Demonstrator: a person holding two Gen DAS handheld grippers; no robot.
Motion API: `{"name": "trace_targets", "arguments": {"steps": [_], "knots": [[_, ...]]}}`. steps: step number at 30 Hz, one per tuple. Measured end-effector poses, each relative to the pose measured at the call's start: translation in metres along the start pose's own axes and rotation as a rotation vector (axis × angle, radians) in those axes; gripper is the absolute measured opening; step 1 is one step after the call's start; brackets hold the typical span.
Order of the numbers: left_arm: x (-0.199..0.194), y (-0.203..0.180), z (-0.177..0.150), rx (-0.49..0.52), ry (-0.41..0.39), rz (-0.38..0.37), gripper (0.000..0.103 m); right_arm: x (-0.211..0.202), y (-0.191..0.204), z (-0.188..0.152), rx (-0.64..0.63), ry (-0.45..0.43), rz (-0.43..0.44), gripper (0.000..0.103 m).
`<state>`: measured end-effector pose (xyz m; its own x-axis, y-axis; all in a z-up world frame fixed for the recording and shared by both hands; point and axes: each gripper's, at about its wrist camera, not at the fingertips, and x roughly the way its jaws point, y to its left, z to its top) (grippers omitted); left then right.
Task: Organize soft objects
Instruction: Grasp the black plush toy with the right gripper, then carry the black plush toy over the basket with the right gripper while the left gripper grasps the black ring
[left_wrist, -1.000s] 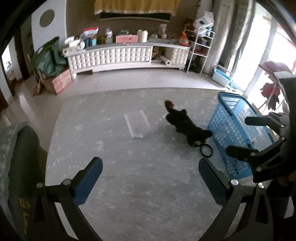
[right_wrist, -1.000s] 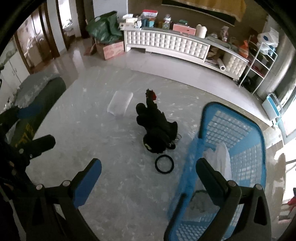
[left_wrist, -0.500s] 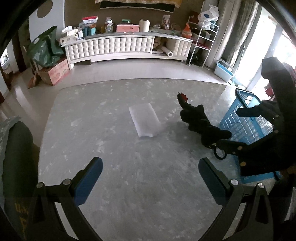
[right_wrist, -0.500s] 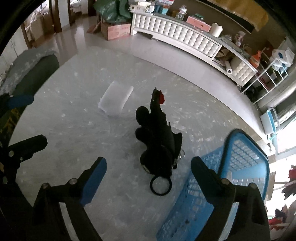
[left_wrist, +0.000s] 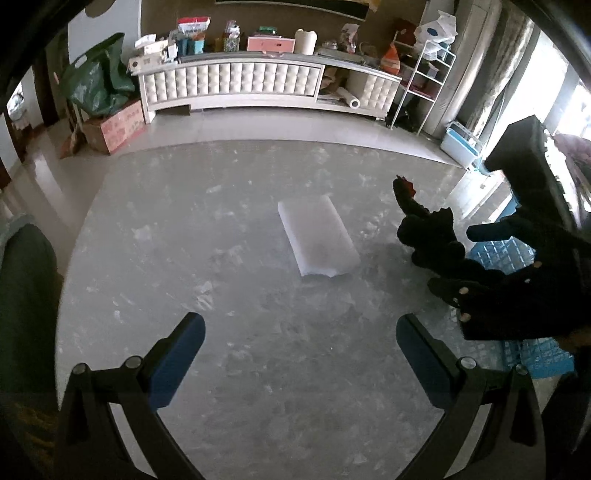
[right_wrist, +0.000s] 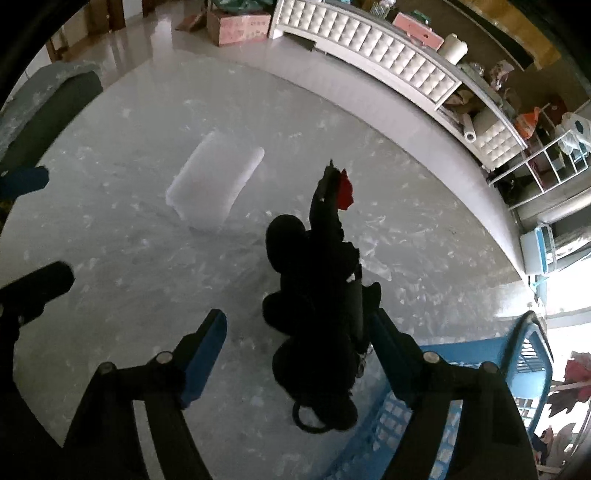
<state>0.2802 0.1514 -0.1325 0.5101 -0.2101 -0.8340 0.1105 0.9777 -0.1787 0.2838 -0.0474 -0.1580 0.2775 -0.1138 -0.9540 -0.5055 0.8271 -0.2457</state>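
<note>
Right wrist view: open-jawed right gripper (right_wrist: 297, 354) straddles unlabelled black plush toy (right_wrist: 317, 295).

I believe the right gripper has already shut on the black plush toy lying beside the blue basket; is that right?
Not quite: the right wrist view shows the right gripper open, its fingers either side of the black plush toy, which does lie beside the blue basket.

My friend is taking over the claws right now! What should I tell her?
Right claw: open, low over the black plush toy, fingers on either side, not closed yet.
Left claw: open, holding nothing, above the grey table.
The white soft pack lies flat mid-table, beside the toy.
The blue basket sits at the table's right edge; its contents cannot be seen.
Left to do: close on the toy and move it to the basket, probably the white pack after.
</note>
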Motion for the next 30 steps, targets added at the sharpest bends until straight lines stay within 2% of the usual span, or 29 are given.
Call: {"name": "trace_targets", "arguments": {"steps": [4, 6, 11, 13, 20, 30], "knots": [[0.004, 0.000, 0.000, 0.003, 0.004, -0.021, 0.103, 0.015, -0.002, 0.005, 0.023, 0.040, -0.031, 0.077], [0.004, -0.001, 0.000, 0.007, 0.004, -0.028, 0.103, 0.021, -0.003, 0.007, 0.030, 0.059, -0.040, 0.074], [0.001, -0.001, -0.002, 0.004, -0.005, -0.045, 0.103, 0.037, -0.009, 0.008, 0.066, 0.113, -0.033, 0.043], [-0.001, -0.001, -0.002, 0.004, -0.011, -0.053, 0.103, 0.038, -0.010, 0.009, 0.081, 0.113, -0.028, 0.037], [0.000, -0.005, -0.003, 0.041, -0.010, -0.049, 0.103, 0.029, -0.011, 0.005, 0.112, 0.082, 0.003, 0.028], [-0.004, -0.015, -0.004, 0.069, -0.014, -0.058, 0.103, -0.002, -0.021, -0.006, 0.157, 0.013, 0.070, 0.027]]}}
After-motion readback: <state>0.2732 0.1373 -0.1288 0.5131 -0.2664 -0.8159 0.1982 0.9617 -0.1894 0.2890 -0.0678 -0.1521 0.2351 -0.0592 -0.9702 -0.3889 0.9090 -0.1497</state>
